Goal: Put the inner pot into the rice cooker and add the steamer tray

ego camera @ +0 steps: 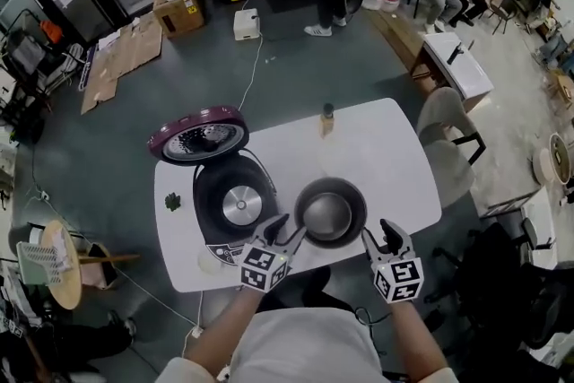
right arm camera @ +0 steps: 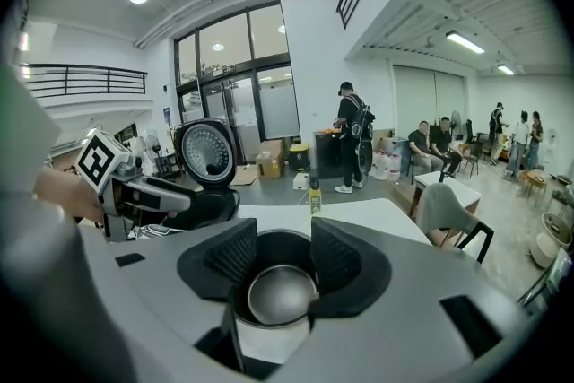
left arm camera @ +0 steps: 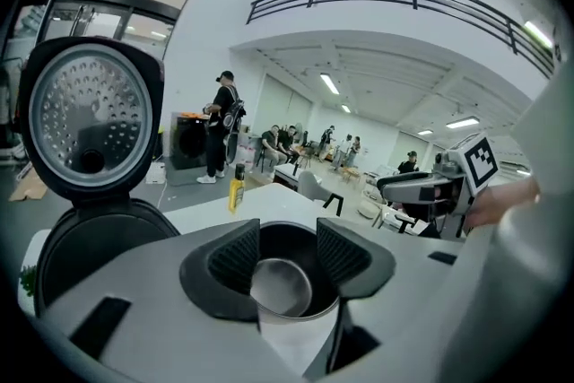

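Note:
The dark inner pot (ego camera: 330, 211) with a shiny metal bottom stands on the white table (ego camera: 395, 157), right of the open rice cooker (ego camera: 235, 204). The cooker's maroon lid (ego camera: 199, 135) is tipped back, and its heating plate shows inside. My left gripper (ego camera: 283, 234) is open at the pot's front-left rim. My right gripper (ego camera: 383, 237) is open just off the pot's front-right rim. In the left gripper view the pot (left arm camera: 281, 284) shows beyond the spread jaws of the left gripper (left arm camera: 287, 260). In the right gripper view the pot (right arm camera: 280, 295) lies beyond the right gripper (right arm camera: 273, 261). Neither gripper's pads press on it.
A small yellow bottle (ego camera: 327, 119) stands near the table's far edge. A green scrap (ego camera: 172, 202) lies left of the cooker. Two chairs (ego camera: 448, 148) stand at the table's right side. People stand and sit far back in the room.

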The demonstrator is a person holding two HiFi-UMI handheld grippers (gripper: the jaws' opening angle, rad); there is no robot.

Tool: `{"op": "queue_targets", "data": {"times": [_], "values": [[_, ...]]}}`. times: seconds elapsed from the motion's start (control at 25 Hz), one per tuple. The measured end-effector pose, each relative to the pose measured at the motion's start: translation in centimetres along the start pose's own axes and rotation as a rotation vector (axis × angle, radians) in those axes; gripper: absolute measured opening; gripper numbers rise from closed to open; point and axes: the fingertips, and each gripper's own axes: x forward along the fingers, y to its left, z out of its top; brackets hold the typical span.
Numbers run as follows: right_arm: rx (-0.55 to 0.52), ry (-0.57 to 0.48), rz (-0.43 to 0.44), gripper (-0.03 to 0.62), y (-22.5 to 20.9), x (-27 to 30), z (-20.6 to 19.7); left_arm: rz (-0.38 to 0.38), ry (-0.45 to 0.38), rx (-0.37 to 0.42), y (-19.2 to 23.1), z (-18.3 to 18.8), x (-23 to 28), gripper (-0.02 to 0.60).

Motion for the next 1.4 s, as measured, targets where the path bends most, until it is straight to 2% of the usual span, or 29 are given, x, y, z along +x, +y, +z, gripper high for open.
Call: {"op": "queue_targets", "data": {"times": [0.32,0.48,0.72,0.84,1.08,1.32,1.4], "values": [[0.015,0.104,0.038,0.197,-2.8,4.3,-3.6,0.180,0.106,-0.145,1.6,-4.3,4.2,0.229],[0.019,0.151,0.044,0.198,-3.3,6.1,-5.1,0.213,0.142,-0.197,2.3,-5.9,5.8,0.245],[0.039,0.196,0.037,0.198,-4.7,8.6,-7.0,0.288,0.219,-0.221,2.9,-8.9,7.8,0.250],[0.033,0.232,0.043,0.198,-5.4,9.6,-8.6,0.324,0.254,-0.259,3.0,-10.7,8.8,0.255],[0.029,0.304,0.048,0.201,-6.4,11.4,-11.7,0.416,0.283,-0.320,4.3,-13.6,9.9,0.276],[0.047,0.348,0.063,0.199,-6.7,13.8,-13.8,0.425,0.309,-0.409,5.4,-15.7,11.2,0.268],[0.050,0.354,0.071,0.189,-6.8,14.6,-14.2,0.429,0.296,-0.417,5.9,-16.0,11.6,0.215]]}}
